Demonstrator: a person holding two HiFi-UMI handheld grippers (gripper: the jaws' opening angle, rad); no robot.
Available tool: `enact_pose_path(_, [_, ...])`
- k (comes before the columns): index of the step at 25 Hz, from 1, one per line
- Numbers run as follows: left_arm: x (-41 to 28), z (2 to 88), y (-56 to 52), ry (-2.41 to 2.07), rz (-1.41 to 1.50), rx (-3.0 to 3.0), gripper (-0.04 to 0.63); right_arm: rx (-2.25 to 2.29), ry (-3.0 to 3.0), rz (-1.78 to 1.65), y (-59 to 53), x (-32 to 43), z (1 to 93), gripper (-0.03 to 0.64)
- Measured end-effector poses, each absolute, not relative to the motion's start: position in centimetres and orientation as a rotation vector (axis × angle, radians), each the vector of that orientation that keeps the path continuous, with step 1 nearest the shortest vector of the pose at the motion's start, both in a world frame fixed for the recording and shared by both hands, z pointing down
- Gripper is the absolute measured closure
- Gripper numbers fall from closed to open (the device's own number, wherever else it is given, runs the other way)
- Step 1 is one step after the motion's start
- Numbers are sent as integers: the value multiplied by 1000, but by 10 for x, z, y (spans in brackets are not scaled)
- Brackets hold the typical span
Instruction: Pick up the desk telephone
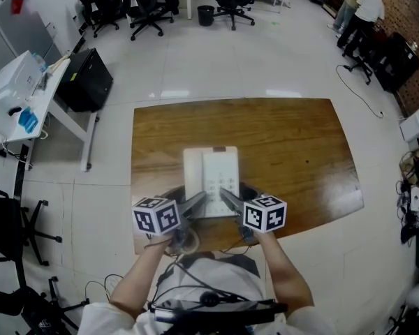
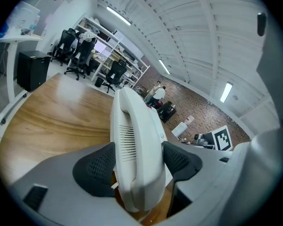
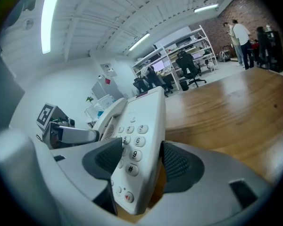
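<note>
The desk telephone (image 1: 211, 173) is at the wooden table's (image 1: 293, 145) near edge, its long axis running away from the person. The left gripper (image 2: 139, 160) clamps its handset side and the right gripper (image 3: 137, 161) its keypad side. From above, they hide its near end.

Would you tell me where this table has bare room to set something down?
The wooden table is bare beyond the desk telephone and toward its right edge. The near edge is crowded: left gripper and right gripper clamp the telephone.

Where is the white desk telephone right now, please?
Head view centre: the white telephone, at the wooden table's near edge, clamped by left gripper and right gripper.
</note>
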State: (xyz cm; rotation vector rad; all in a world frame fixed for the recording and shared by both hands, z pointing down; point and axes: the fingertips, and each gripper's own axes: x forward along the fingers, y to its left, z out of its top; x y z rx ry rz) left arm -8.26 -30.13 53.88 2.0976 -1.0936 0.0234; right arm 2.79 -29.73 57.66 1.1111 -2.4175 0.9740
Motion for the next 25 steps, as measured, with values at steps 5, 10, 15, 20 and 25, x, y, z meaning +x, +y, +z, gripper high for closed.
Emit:
enact_pose_path(5, [-88, 513, -295, -1127, -29, 2121, 285, 1119, -2473, 917, -294, 23, 550, 339])
enact_pose_path(10, [-88, 479, -290, -1163, -63, 2180, 285, 1129, -2527, 846, -293, 22, 517, 337])
enact_pose_path(15, [-87, 451, -281, -1177, -126, 2207, 285, 1158, -2563, 779, -287, 23, 486, 337])
enact_pose_path(20, [-86, 419, -269, -1190, -197, 2221, 285, 1185, -2587, 717, -277, 25, 451, 337])
enact_pose_path(25, [-83, 387, -253, -1216, -230, 2270, 286, 1190, -2637, 649, -265, 27, 420, 337])
